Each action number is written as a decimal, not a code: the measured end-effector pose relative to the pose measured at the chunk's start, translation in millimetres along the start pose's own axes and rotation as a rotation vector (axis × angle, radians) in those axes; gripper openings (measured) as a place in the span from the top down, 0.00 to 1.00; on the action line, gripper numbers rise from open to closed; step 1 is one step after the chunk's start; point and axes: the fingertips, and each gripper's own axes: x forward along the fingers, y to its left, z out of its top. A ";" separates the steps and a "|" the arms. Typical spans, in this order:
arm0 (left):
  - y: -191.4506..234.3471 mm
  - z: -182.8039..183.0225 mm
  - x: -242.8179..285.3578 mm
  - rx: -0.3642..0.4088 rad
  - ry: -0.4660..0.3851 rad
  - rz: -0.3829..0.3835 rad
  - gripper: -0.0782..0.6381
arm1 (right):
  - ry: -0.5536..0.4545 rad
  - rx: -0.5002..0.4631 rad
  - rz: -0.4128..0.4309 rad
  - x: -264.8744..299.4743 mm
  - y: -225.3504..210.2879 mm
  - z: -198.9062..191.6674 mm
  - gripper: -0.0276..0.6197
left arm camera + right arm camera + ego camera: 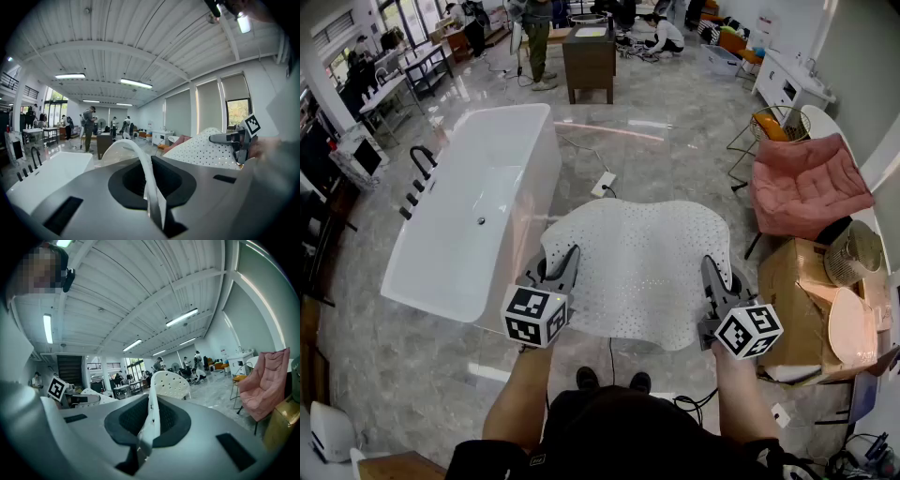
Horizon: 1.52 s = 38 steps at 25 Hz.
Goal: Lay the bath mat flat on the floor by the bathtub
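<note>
at the left the white bathtub (478, 220) stands on the grey floor (412, 366). just right of it, the left gripper (565, 260) has its jaws pinched together on the near left corner of the bath mat (637, 267); the left gripper view shows the thin white edge (146, 176) squeezed between the pads.

the mat is held spread out above the floor, between the tub and the cardboard box (802, 300) at the right. whether its far edge touches the ground cannot be told. it looks light and soft. it humps and ripples between the two grips rather than holding a plane, so it should drape easily but fold on itself if let slack. the two near corners, kept wide apart, seem the right places to hold it. the edge is thin and probably rubbery, so a firm pinch should hold it.

it is white, dotted all over with small holes, with a wavy, scalloped outline.

at the right, the right gripper (710, 274) is likewise clamped on the near right corner, the perforated edge (151, 420) standing upright between its closed pads.
</note>
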 end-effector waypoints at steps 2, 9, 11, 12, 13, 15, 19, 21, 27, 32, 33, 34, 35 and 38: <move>2.4 -0.1 -4.0 -0.002 -0.001 0.001 0.86 | 0.000 -0.002 0.003 0.1 4.7 0.5 0.92; 15.5 -6.6 -16.9 -0.017 0.004 -0.003 0.86 | 0.018 -0.001 -0.001 1.6 21.0 -8.0 0.92; 19.6 -12.2 -22.1 -0.023 0.007 -0.006 0.86 | 0.032 0.004 -0.005 0.2 26.3 -15.7 0.92; 21.4 -15.3 -24.6 -0.026 0.010 -0.009 0.86 | 0.040 0.011 -0.006 -0.8 29.1 -19.9 0.92; 23.1 -19.0 -26.8 -0.031 0.015 -0.012 0.86 | 0.050 0.022 -0.005 -1.6 32.0 -24.5 0.92; 27.0 -30.1 -30.8 -0.048 0.029 -0.019 0.86 | 0.068 0.056 -0.003 -1.5 38.5 -35.6 0.92; 36.0 -58.8 -40.3 -0.105 0.057 -0.048 0.86 | 0.101 0.116 -0.004 4.4 54.2 -57.2 0.92; 38.4 -65.9 -45.6 -0.108 0.062 -0.067 0.86 | 0.117 0.109 -0.009 7.5 62.4 -62.1 0.92; 58.1 -79.7 -60.9 -0.122 0.061 -0.080 0.86 | 0.138 0.094 -0.031 12.3 87.3 -73.0 0.92; 70.8 -83.6 -63.1 -0.135 0.065 -0.070 0.86 | 0.149 0.097 -0.039 18.5 89.3 -74.2 0.92; 74.0 -83.5 -60.4 -0.134 0.065 -0.068 0.86 | 0.147 0.099 -0.038 23.1 87.0 -73.8 0.92; 77.2 -83.8 -56.8 -0.133 0.067 -0.065 0.86 | 0.145 0.101 -0.037 28.5 84.6 -73.7 0.92; 80.5 -84.5 -52.6 -0.131 0.069 -0.063 0.86 | 0.142 0.105 -0.034 34.5 82.2 -74.2 0.92; 87.6 -82.7 -37.8 -0.129 0.073 -0.053 0.86 | 0.137 0.122 -0.020 53.6 73.5 -75.7 0.92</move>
